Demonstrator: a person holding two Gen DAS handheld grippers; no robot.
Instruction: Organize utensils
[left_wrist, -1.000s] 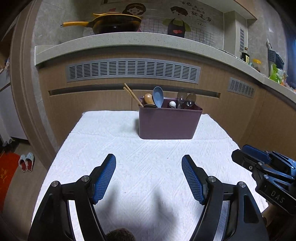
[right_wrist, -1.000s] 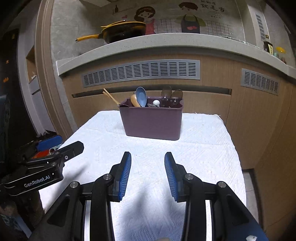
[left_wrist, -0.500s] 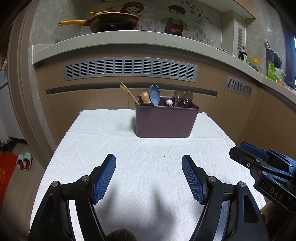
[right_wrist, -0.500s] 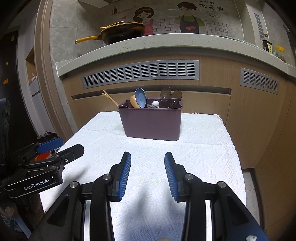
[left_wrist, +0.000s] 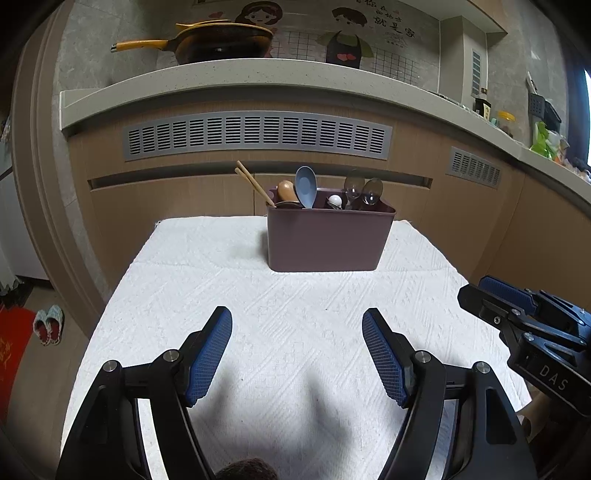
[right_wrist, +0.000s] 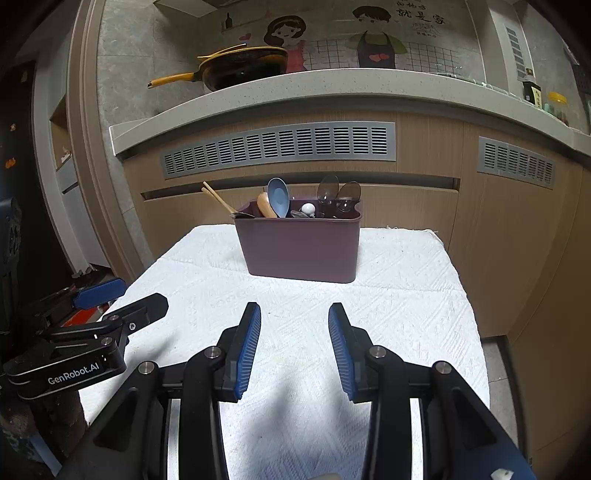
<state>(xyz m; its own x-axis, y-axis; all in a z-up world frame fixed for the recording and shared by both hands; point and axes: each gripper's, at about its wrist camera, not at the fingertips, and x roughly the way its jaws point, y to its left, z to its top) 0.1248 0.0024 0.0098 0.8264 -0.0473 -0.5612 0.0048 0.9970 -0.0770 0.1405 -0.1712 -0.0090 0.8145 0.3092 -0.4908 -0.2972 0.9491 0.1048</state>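
Utensils (left_wrist: 306, 186) stand in a maroon bin (left_wrist: 327, 238) at the far end of the towel-covered counter (left_wrist: 295, 332) — left gripper (left_wrist: 297, 325) spread wide, right gripper (right_wrist: 294, 319) partly spread, both empty.

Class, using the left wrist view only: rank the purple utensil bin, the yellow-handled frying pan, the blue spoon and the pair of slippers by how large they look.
1. purple utensil bin
2. yellow-handled frying pan, though it sits farther back
3. and 4. pair of slippers and blue spoon: too alike to rank
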